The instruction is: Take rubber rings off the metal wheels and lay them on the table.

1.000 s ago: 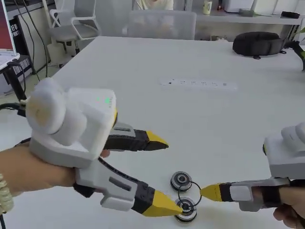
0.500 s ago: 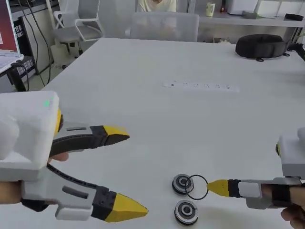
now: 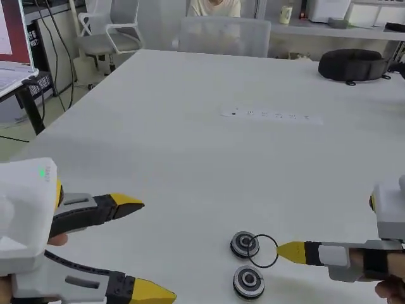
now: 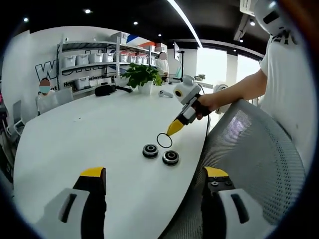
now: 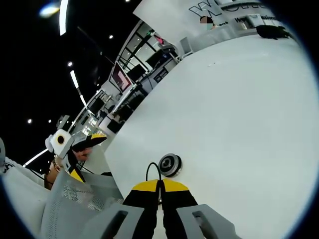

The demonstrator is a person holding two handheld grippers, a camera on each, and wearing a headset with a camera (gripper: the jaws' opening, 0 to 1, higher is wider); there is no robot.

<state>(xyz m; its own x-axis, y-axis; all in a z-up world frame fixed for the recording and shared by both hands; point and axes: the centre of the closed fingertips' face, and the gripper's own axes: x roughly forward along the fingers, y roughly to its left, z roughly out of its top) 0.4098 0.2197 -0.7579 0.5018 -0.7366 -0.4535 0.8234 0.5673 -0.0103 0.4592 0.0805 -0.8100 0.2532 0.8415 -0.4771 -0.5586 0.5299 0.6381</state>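
The right gripper (image 3: 283,251) was clenched on the edge of a rubber ring (image 3: 264,235). The ring pointed straight ahead from its tips, overlapping one metal wheel (image 3: 242,244) and perhaps touching it. The left gripper (image 3: 155,250) gaped, well apart.

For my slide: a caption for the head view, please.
Right gripper pinches a rubber ring beside two metal wheels; left gripper open.

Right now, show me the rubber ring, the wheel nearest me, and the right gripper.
rubber ring (image 3: 266,236): head view, top of its band.
nearest wheel (image 3: 248,281): head view, its hub.
right gripper (image 3: 281,251): head view, yellow tips pinching the ring.
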